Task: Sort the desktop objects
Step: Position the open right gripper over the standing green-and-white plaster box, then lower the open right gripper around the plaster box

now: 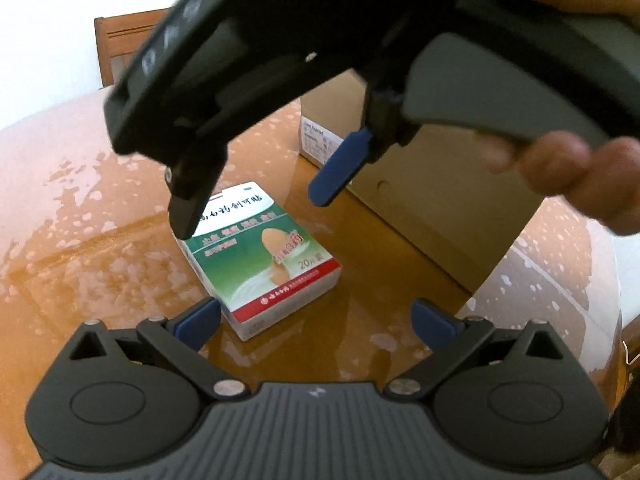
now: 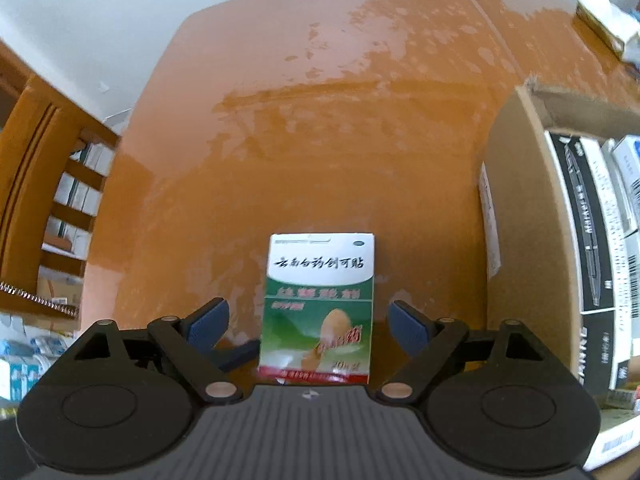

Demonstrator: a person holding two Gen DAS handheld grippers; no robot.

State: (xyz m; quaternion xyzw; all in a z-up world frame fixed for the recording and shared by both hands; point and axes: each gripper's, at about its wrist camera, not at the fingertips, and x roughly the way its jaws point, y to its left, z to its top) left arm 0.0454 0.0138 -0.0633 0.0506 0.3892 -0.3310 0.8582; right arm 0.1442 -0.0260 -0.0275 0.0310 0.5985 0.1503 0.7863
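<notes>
Now, going left to right: your left gripper (image 1: 316, 322) has its jaws spread wide and empty, the green-and-white plaster box (image 1: 260, 260) lying flat on the table (image 1: 100, 240) just ahead of them. Your right gripper (image 2: 308, 322) hangs over that box with jaws wide, one either side, not touching it. At the table's right edge stands a cardboard carton (image 2: 516, 200).

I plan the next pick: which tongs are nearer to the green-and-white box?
Right. The right tongs hang open just above the green-and-white box; the left tongs wait open at its near end.
</notes>
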